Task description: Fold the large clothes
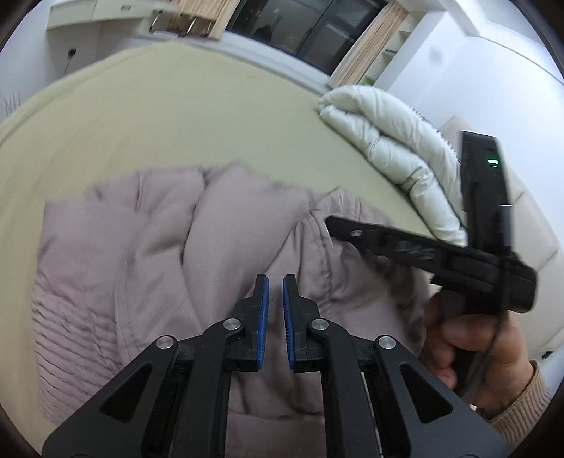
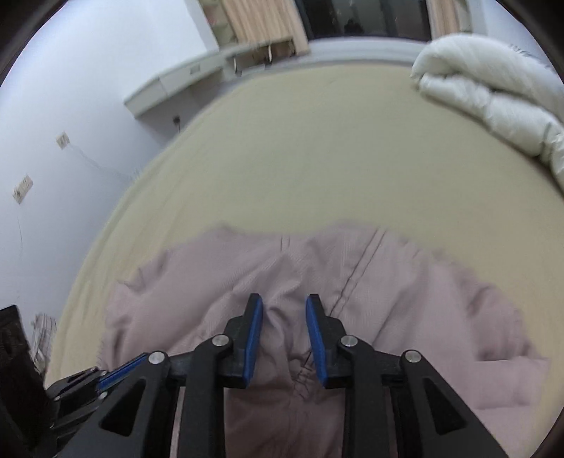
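A mauve padded jacket lies crumpled on the beige bed; it also shows in the right wrist view. My left gripper hovers over the jacket's middle folds, its blue-padded jaws a narrow gap apart with nothing between them. My right gripper is open above a raised fold of the jacket, with fabric showing between the jaws but not pinched. The right gripper's body and the hand holding it show at the right of the left wrist view.
A folded white duvet lies on the bed's far right, also in the right wrist view. Beige sheet stretches beyond the jacket. A window with curtains and a white shelf line the far wall.
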Available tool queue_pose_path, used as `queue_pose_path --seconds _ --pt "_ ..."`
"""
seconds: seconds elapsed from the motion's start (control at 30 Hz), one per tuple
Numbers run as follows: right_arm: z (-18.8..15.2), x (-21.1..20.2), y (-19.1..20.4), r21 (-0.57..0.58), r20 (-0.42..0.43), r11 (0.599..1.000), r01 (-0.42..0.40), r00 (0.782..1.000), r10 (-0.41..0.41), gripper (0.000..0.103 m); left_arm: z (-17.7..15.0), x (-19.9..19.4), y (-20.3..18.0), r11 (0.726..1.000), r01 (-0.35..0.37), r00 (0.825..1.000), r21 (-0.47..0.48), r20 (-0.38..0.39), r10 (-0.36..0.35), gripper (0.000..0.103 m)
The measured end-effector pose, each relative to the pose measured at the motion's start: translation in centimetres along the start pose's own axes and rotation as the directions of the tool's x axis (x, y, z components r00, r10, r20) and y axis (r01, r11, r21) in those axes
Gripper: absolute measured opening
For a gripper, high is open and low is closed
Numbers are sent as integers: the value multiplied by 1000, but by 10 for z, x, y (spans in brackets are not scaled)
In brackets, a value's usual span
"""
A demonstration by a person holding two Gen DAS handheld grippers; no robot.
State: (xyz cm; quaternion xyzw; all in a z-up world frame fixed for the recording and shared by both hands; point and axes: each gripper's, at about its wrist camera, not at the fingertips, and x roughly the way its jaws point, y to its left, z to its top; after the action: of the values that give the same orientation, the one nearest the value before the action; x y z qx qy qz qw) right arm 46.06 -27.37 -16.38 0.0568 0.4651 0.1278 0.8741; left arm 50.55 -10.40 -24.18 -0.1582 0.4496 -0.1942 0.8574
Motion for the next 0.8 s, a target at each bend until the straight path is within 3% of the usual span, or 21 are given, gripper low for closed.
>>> queue_pose_path --seconds 0.1,0.23,0.3,0.37,0.43,0.53,0.63,0.7,0.8 --pt "-14 19 9 -85 66 993 76 995 -71 30 -9 16 9 1000 9 1000 -5 -16 -9 7" --pt "-6 12 3 -61 31 997 45 999 -43 29 -8 15 11 1000 15 1000 -8 -18 -15 7" --pt "-1 -17 -5 11 29 1000 24 999 -24 30 -12 -1 14 1000 28 1000 -9 4 -28 7" --pt "-12 -59 -14 71 124 997 -6 992 -3 38 -17 -12 10 1000 30 999 8 28 -30 7" --pt "-29 -96 -24 90 193 996 -25 981 7 39 -24 -11 7 1000 29 999 4 12 -29 7" --pt "-61 -123 -35 87 193 996 -7 981 -10 39 -37 -9 -10 999 33 999 34 -4 -33 7" --pt "-82 -100 -53 110 104 993 53 992 -64 40 -45 3 -19 999 28 999 33 -41 -27 7" --pt "-96 -73 -64 101 53 991 93 994 -99 31 -49 12 -15 999 35 998 -4 -50 -35 7" --pt "-105 -62 -56 -2 100 986 167 981 -166 30 -56 29 -19 1000 21 997 4 -69 -21 7"
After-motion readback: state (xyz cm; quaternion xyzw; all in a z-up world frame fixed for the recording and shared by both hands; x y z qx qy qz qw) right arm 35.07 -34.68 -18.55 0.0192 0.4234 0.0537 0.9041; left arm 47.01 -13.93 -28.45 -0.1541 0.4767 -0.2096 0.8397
